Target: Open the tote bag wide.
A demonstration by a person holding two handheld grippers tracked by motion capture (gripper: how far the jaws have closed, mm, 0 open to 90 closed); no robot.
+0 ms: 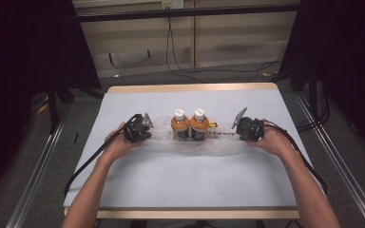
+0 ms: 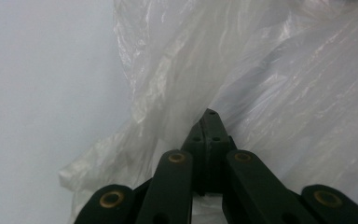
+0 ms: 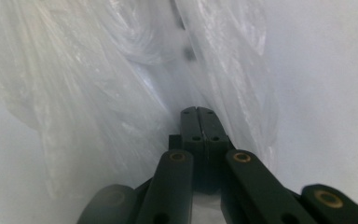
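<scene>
Two bottles of orange drink with white caps, one (image 1: 180,125) beside the other (image 1: 199,124), stand upright at mid-table. A clear plastic bag (image 1: 221,145) lies crumpled around their bases. My left gripper (image 1: 155,132) is just left of the bottles, with its jaws shut on the bag's film (image 2: 261,70), which drapes around the tips (image 2: 209,116). My right gripper (image 1: 219,132) reaches in from the right, also shut on the bag (image 3: 74,70), with folds rising on both sides of its tips (image 3: 199,114).
The table (image 1: 185,183) is covered with a pale sheet, and its wooden edge shows at front and back. Metal rails (image 1: 38,166) run along the floor on both sides. Cables (image 1: 180,71) lie on the floor beyond the far edge. Dark curtains flank the space.
</scene>
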